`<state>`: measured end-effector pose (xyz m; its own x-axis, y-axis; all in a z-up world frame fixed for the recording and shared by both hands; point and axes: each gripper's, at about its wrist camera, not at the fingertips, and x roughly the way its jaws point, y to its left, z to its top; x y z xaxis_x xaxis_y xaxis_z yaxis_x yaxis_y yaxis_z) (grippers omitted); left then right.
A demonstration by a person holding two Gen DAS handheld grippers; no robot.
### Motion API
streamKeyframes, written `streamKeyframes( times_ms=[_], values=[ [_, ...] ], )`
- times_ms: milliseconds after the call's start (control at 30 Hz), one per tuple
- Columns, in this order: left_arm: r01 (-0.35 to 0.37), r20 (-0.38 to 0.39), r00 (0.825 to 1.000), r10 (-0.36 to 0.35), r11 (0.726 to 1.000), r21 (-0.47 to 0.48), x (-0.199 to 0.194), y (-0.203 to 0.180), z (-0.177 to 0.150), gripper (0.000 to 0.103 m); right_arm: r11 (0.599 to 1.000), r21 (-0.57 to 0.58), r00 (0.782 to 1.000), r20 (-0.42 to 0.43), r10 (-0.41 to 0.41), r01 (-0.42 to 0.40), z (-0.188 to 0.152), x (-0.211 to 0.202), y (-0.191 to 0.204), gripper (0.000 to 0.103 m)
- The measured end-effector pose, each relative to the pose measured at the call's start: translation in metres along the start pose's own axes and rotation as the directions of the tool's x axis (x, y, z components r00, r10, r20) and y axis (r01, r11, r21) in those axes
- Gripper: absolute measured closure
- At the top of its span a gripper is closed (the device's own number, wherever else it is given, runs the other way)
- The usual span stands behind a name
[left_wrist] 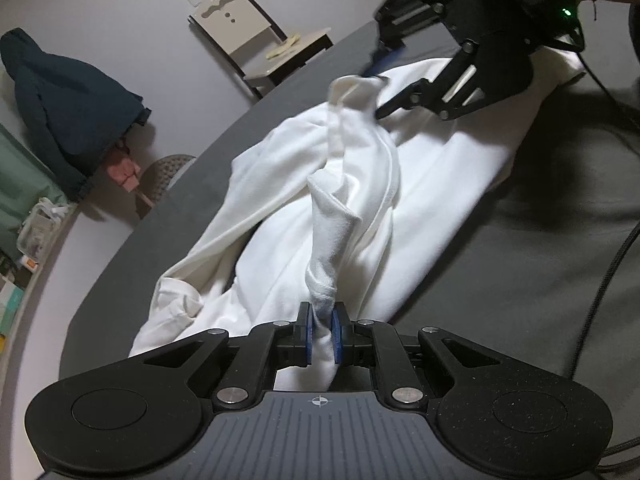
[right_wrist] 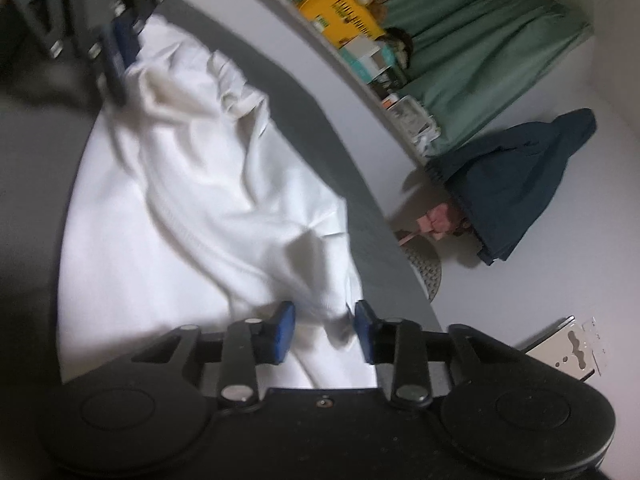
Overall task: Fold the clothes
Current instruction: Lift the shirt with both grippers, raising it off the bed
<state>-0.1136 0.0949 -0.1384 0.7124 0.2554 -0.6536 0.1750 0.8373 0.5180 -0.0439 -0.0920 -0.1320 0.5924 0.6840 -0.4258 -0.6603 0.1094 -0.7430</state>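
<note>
A white garment (left_wrist: 432, 184) lies crumpled on a dark grey surface (left_wrist: 520, 280); it also shows in the right wrist view (right_wrist: 192, 184). My left gripper (left_wrist: 321, 334) is shut on a pinched fold of the white garment and lifts it into a ridge. My right gripper (right_wrist: 325, 330) is open, its blue pads on either side of a raised bit of the garment's edge without clamping it. In the left wrist view the right gripper (left_wrist: 378, 86) sits at the garment's far end. In the right wrist view the left gripper (right_wrist: 120, 60) is at the far end, blurred.
The grey surface ends at a curved edge (left_wrist: 120, 248). Beyond it are a dark blue garment (left_wrist: 68, 108) draped over something, a pale chair (left_wrist: 256, 40), green curtains (right_wrist: 480, 40) and a cluttered shelf (right_wrist: 352, 16). A black cable (left_wrist: 600, 288) runs across the surface at right.
</note>
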Motion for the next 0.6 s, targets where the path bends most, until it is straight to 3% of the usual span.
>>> streamKeyframes(
  times_ms=[33, 100, 167, 233, 300, 400, 500, 600],
  values=[
    [-0.006, -0.007, 1.000, 0.006, 1.000, -0.004, 0.001, 0.001, 0.001, 0.092, 1.000, -0.022, 1.000, -0.007, -0.009, 0.009, 0.000, 0.002, 0.003, 0.093],
    [-0.057, -0.011, 0.998, 0.057, 0.998, -0.018, 0.001, 0.004, 0.003, 0.092, 0.997, -0.056, 0.999, -0.005, -0.047, 0.046, 0.002, 0.003, 0.007, 0.094],
    [-0.175, 0.024, 0.984, 0.178, 0.981, -0.085, -0.016, 0.017, 0.008, 0.092, 0.992, -0.065, 0.994, 0.021, -0.105, 0.106, 0.008, -0.001, 0.007, 0.094],
    [-0.288, 0.051, 0.953, 0.298, 0.945, -0.155, -0.032, 0.031, 0.013, 0.092, 0.982, -0.039, 0.981, 0.062, -0.185, 0.187, 0.019, -0.010, 0.004, 0.095],
    [-0.391, 0.069, 0.907, 0.416, 0.892, -0.227, -0.048, 0.044, 0.017, 0.092, 0.961, 0.002, 0.956, 0.106, -0.275, 0.276, 0.033, -0.023, -0.001, 0.095],
    [-0.525, 0.080, 0.812, 0.579, 0.782, -0.336, -0.073, 0.064, 0.024, 0.092, 0.914, 0.034, 0.897, 0.180, -0.404, 0.405, 0.064, -0.051, -0.006, 0.095],
    [-0.585, 0.140, 0.711, 0.689, 0.690, -0.425, -0.119, 0.083, 0.032, 0.092, 0.854, 0.064, 0.821, 0.246, -0.515, 0.517, 0.102, -0.080, -0.013, 0.095],
    [-0.687, 0.191, 0.534, 0.823, 0.555, -0.469, -0.171, 0.103, 0.048, 0.092, 0.798, 0.184, 0.754, 0.261, -0.603, 0.574, 0.140, -0.111, -0.041, 0.096]
  ],
)
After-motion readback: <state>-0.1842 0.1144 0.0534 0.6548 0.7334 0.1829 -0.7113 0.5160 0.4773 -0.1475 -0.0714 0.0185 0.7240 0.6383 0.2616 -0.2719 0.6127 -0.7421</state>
